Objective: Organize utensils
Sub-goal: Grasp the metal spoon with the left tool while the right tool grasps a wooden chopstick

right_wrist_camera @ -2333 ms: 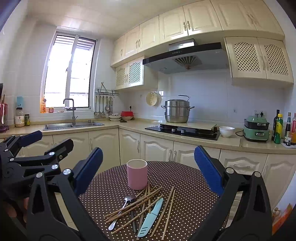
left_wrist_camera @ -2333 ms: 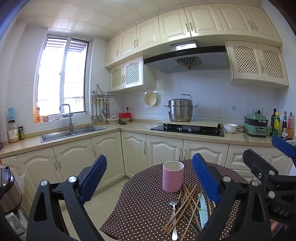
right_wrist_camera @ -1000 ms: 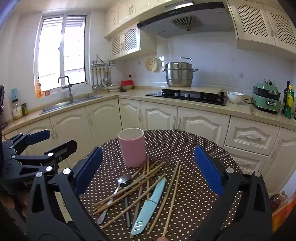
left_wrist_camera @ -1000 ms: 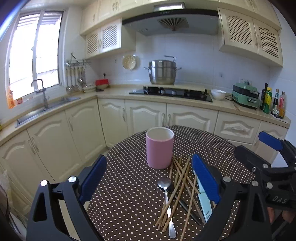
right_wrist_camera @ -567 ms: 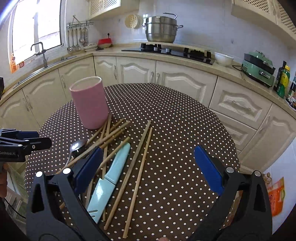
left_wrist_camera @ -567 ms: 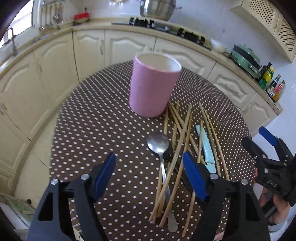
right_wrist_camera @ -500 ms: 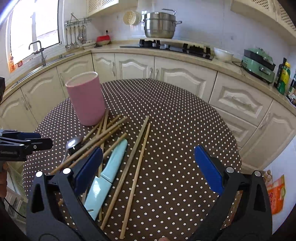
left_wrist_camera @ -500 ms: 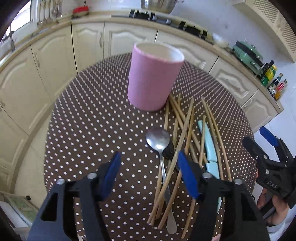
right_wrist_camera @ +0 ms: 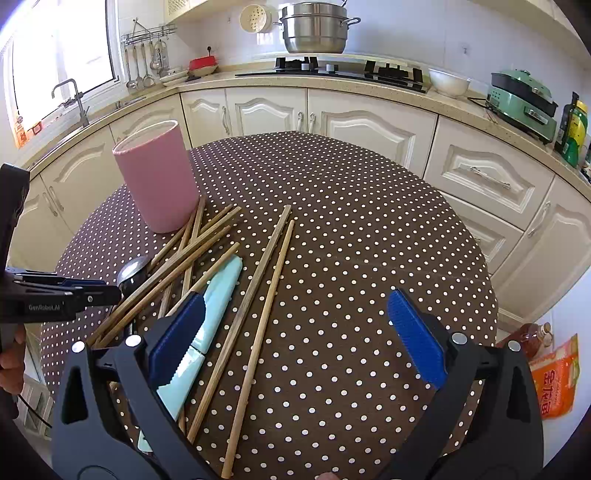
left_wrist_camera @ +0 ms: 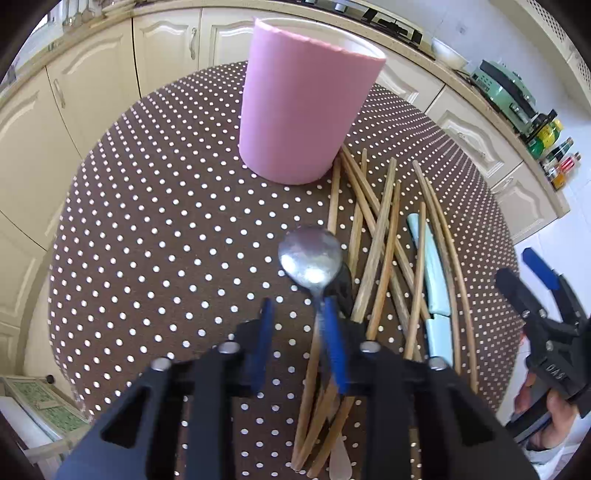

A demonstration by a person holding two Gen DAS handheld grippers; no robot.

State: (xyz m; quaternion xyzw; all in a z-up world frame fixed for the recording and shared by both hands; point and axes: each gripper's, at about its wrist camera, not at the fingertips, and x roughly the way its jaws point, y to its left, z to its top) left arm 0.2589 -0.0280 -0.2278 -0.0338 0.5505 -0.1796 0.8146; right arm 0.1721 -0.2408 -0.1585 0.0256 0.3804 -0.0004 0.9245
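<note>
Cream kitchen cabinets (right_wrist_camera: 373,122) and a pale counter curve round the back of the scene, with a steel pot (right_wrist_camera: 314,27) above the black hob (right_wrist_camera: 332,72) at 12 o'clock and a green appliance (right_wrist_camera: 522,101) toward 2 o'clock in the right wrist view. Filling the middle of both views is a round table under a brown polka-dot cloth (right_wrist_camera: 351,229). On it a pink cup (left_wrist_camera: 303,110) stands upright at 12 o'clock in the left wrist view and at 10 o'clock in the right wrist view. Wooden chopsticks (left_wrist_camera: 384,240) lie scattered and crossed just beside the cup's base, fanning out across the cloth. A pale blue knife (right_wrist_camera: 218,299) lies among them, partly under the sticks. A metal spoon (left_wrist_camera: 310,256) lies bowl-up at the left edge of the pile, its bowl pointing toward the cup.

The left gripper (left_wrist_camera: 299,339) is low over the spoon's handle, its blue fingers (left_wrist_camera: 334,343) narrowed but with a gap visible; the right-side finger sits against the handle, and whether the handle is pinched cannot be told. The right gripper (right_wrist_camera: 295,343) hangs above the near part of the table at 6 o'clock, spread wide and holding nothing, its left finger over the knife
</note>
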